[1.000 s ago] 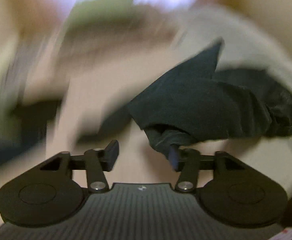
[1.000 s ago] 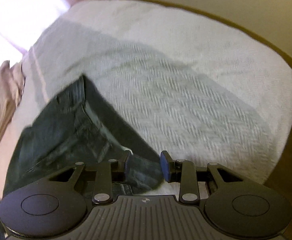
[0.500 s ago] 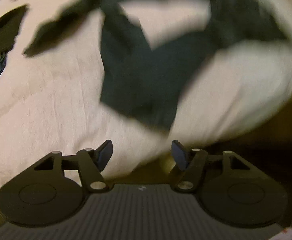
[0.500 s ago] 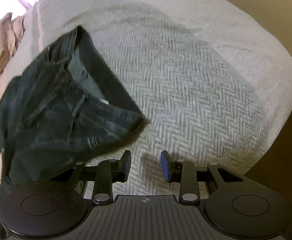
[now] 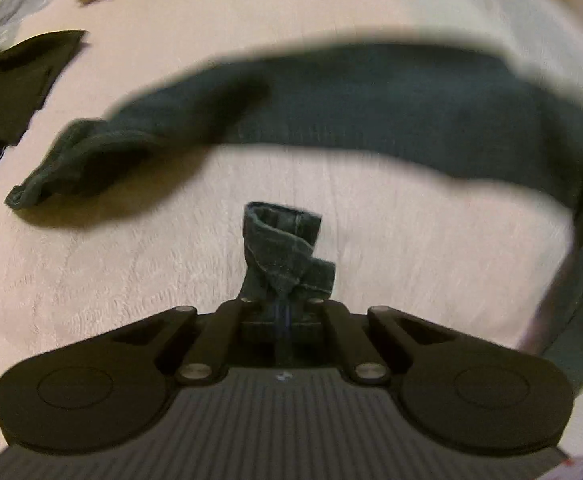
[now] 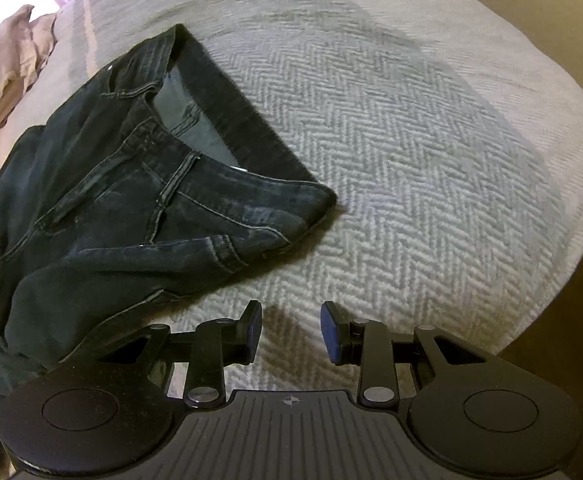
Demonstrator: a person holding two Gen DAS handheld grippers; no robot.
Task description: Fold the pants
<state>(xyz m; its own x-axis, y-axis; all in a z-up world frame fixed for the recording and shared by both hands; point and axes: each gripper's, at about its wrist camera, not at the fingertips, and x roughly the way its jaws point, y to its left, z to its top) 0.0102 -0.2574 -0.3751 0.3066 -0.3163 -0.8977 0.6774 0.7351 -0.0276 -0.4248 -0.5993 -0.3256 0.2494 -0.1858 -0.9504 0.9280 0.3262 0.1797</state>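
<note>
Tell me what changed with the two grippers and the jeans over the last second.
The left gripper, open over the pink cover half a second ago, has clamped shut on a hem of the dark jeans. The right gripper let go of the waistband, which now lies flat on the herringbone blanket, ahead and left of its fingers. Its jaw gap looks unchanged, part open and empty.

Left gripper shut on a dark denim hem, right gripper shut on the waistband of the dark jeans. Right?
Not quite. The right gripper is open and empty, short of the waistband, per the right wrist view. The left gripper is indeed shut on the dark denim hem.
</note>
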